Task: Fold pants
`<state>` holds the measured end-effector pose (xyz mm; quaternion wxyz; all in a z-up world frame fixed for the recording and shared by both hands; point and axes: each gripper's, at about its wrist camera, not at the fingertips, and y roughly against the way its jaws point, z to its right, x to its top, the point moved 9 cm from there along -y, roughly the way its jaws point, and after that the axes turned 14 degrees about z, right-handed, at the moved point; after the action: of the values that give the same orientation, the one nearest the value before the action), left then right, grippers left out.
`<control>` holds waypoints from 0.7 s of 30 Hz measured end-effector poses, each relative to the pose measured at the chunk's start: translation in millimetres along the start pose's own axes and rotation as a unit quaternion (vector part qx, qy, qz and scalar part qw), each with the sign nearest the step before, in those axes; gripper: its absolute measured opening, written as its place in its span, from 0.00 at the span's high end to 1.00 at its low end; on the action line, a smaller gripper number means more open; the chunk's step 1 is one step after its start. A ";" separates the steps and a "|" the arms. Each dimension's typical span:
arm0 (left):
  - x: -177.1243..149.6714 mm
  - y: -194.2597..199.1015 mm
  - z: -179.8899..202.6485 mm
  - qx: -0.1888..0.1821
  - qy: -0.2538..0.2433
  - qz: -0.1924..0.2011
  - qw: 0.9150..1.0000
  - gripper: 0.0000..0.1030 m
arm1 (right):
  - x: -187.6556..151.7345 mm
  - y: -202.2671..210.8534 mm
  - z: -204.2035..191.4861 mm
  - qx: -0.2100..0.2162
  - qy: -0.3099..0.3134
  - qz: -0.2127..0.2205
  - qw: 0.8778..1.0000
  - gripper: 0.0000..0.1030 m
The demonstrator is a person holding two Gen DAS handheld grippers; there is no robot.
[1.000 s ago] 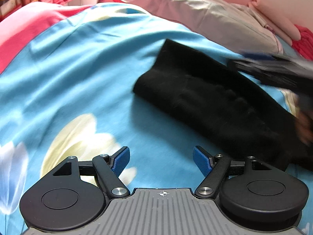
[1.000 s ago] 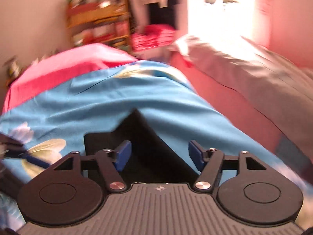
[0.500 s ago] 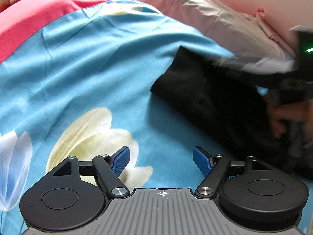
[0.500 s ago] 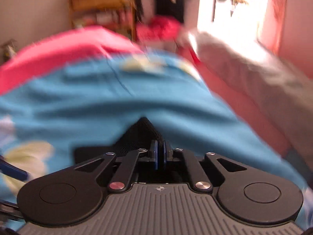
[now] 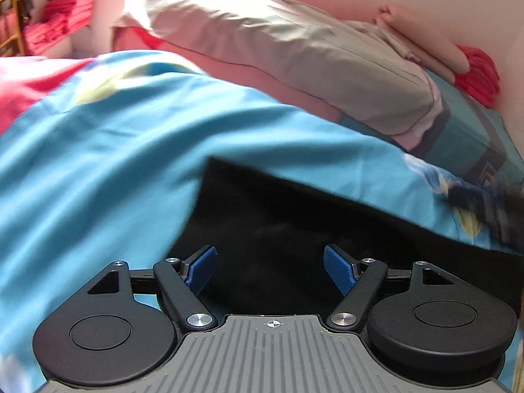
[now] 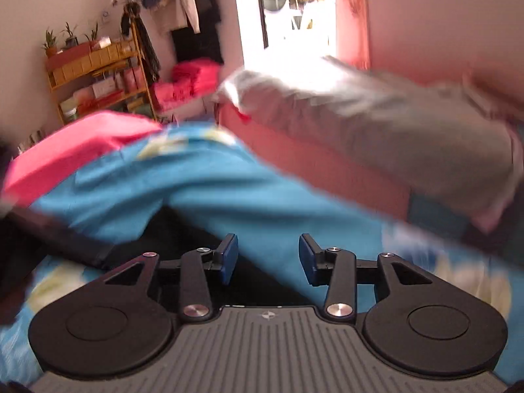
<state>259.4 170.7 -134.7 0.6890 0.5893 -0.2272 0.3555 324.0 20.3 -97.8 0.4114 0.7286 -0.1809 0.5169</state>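
A big blue bed sheet with pale flowers (image 5: 108,150) covers the bed, and a long grey pillow (image 5: 294,55) lies along its far side, well away from the work. On the sheet lies the pair of soft black pants (image 5: 294,222), spread out flat and already looking doubled over once (that is only a guess from the neat straight edge). The left gripper (image 5: 270,267) hangs right over the near end of the pants with its blue pads wide apart and nothing between them. The right gripper (image 6: 266,257) is about half open and holds nothing either; it sits over the far edge of the pants where black cloth meets blue sheet, though this view is blurry. To do the next fold well, each gripper should probably come down on one corner of the same end, pinch only the black cloth and not the sheet under it, then lift together and lay that end evenly on the other.
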 end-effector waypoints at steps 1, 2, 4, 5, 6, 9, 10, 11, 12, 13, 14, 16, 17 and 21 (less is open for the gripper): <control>-1.0 -10.6 6.8 -0.004 -0.001 -0.008 1.000 0.00 | -18.4 5.6 -2.1 0.007 0.002 -0.016 1.000 0.55; -2.8 -23.4 11.7 -0.004 -0.004 -0.018 1.000 0.00 | -36.6 8.2 -2.4 0.009 0.005 -0.032 0.999 0.55; -11.3 -47.7 11.3 0.026 -0.013 -0.038 0.999 0.00 | -67.5 7.3 7.9 0.004 -0.002 -0.061 0.998 0.56; -11.9 -51.6 14.3 0.024 -0.024 -0.031 0.999 0.00 | -80.2 10.3 25.2 -0.017 -0.006 -0.070 0.997 0.56; -13.1 -52.8 18.4 0.023 -0.033 -0.027 0.999 0.00 | -88.0 12.8 45.1 -0.053 -0.009 -0.075 0.996 0.61; -17.5 -55.3 23.6 0.036 -0.055 -0.028 0.997 0.00 | -89.8 58.7 119.7 -0.158 -0.072 -0.040 0.984 0.73; -18.7 -55.1 24.7 0.037 -0.061 -0.027 0.997 0.00 | -86.6 76.0 136.4 -0.196 -0.078 -0.026 0.977 0.63; -19.7 -56.7 25.6 0.038 -0.064 -0.027 0.997 0.00 | -82.8 90.8 145.3 -0.218 -0.076 -0.009 0.973 0.58; -20.5 -57.8 26.7 0.040 -0.067 -0.027 0.997 0.00 | -81.0 101.0 146.5 -0.217 -0.079 0.004 0.973 0.52; -21.1 -59.1 27.7 0.043 -0.068 -0.027 0.996 0.00 | -82.3 106.7 142.8 -0.199 -0.086 0.005 0.976 0.50; -21.4 -61.1 27.8 0.048 -0.070 -0.028 0.996 0.00 | -88.2 108.5 135.1 -0.167 -0.088 -0.008 0.982 0.50; -22.0 -63.1 28.7 0.059 -0.075 -0.030 0.995 0.00 | -104.0 113.7 126.3 -0.135 -0.043 -0.037 0.989 0.50; -21.9 -64.8 30.3 0.062 -0.077 -0.031 0.995 0.00 | -110.1 122.7 137.2 -0.163 -0.019 -0.038 0.986 0.51; -21.2 -64.9 31.1 0.065 -0.079 -0.036 0.994 0.00 | -118.8 210.4 233.2 -0.351 -0.168 0.016 0.921 0.56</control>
<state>298.2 132.3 -186.1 0.6416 0.6666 -0.2361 0.2971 272.4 -307.7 -147.8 0.5960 0.6106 -0.4285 0.2971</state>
